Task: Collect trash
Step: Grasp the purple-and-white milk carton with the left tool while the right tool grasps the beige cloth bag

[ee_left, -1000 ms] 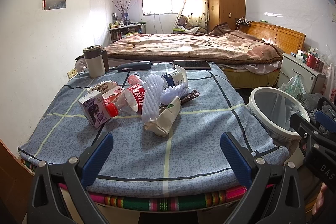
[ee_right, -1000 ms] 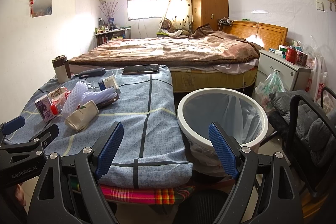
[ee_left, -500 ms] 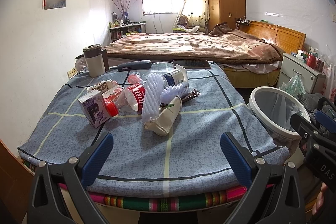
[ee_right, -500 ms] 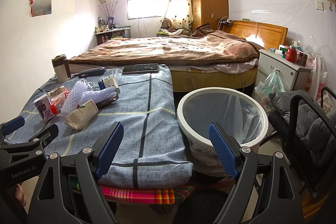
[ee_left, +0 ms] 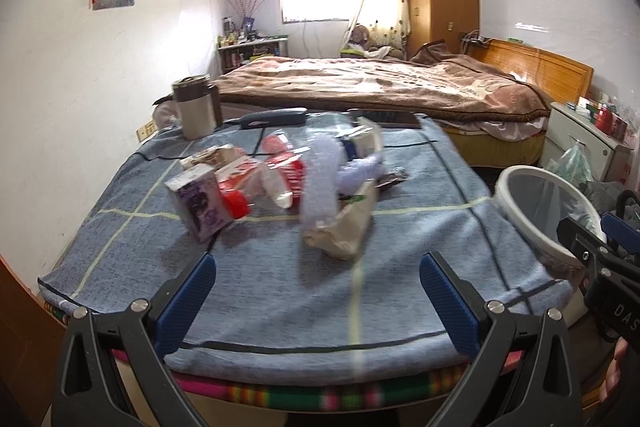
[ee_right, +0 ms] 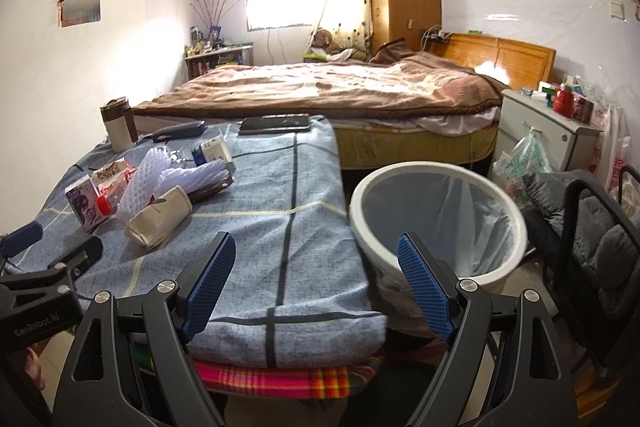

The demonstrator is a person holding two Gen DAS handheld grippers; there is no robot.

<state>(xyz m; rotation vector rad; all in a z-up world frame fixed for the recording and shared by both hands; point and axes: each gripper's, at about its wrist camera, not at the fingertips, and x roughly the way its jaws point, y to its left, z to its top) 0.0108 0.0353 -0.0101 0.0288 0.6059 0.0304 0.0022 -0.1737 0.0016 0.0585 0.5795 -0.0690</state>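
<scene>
My left claw (ee_left: 318,301) hangs over the near edge of the table (ee_left: 280,291), blue pads wide apart, nothing btwn them. My right claw (ee_right: 316,281) is just as spread and empty, sitting over the table's near right corner, w/ the left claw's body visible at the left side of its view.

Trash sits in a pile toward the table's left half, mid-depth: beige pouch (ee_right: 158,217) nearest me, white foam net (ee_right: 140,183) leaning on it, purple carton (ee_right: 84,203) at the left end w/ a red-capped bottle (ee_left: 256,191) beside it, blue-white carton (ee_right: 212,153) at the back. Left view is motion-blurred, so the fine labels can't be read.

White bin (ee_right: 440,219) w/ liner stands on the floor just off the table's right edge, looks empty. Mug (ee_right: 118,125), dark case (ee_right: 178,131) and tablet (ee_right: 276,123) line the far edge.
</scene>
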